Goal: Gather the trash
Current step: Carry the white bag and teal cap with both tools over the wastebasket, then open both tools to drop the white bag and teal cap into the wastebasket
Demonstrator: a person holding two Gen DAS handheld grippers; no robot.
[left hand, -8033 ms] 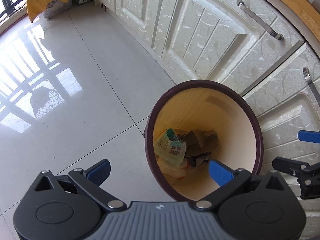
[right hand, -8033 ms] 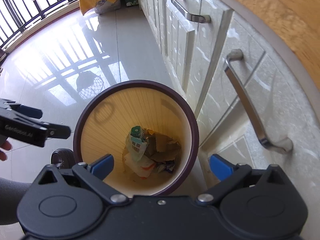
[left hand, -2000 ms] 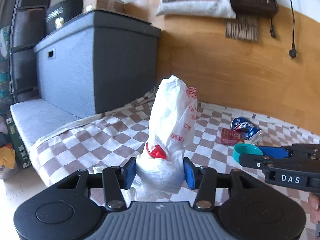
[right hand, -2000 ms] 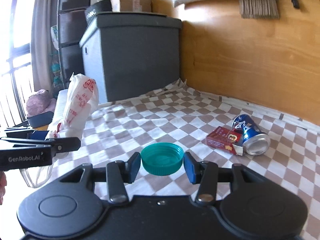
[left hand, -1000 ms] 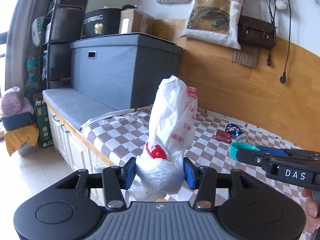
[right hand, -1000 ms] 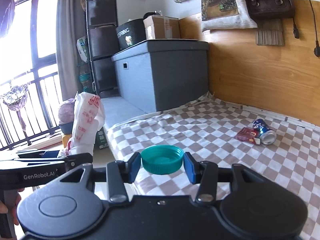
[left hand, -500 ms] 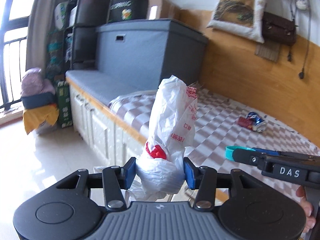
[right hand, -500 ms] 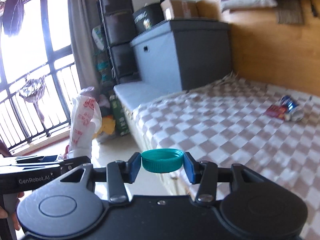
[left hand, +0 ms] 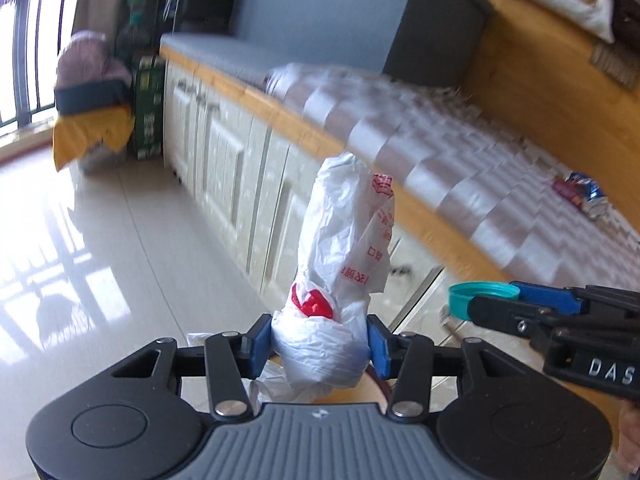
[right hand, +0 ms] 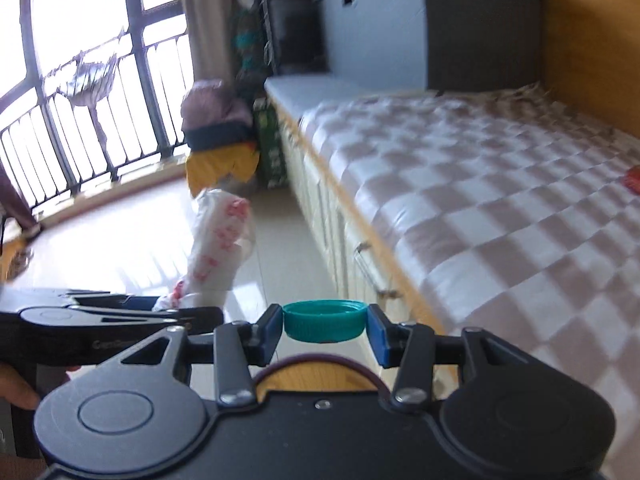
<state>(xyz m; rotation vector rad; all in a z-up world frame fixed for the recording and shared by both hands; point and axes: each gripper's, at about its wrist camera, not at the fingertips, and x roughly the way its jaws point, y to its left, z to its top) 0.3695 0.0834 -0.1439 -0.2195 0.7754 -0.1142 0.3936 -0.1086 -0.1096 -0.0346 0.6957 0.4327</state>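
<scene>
mostly hidden behind right hand-held gripper (right hand: 325,326), bin rim (right hand: 320,359) barely shows

Bright window (right hand: 80,80) daylight glares off the floor (left hand: 80,260); backgrounds motion-blurred, edges fisheye-bent.

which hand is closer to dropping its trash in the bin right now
Right, probably. The right hand-held gripper holds the teal cap just past the bin rim, which shows right under its fingers. The left hand-held gripper holds the plastic bag; only a sliver of rim shows beneath.

Both grippers (left hand: 319,346) (right hand: 325,327) clamped — tilted downward.
</scene>
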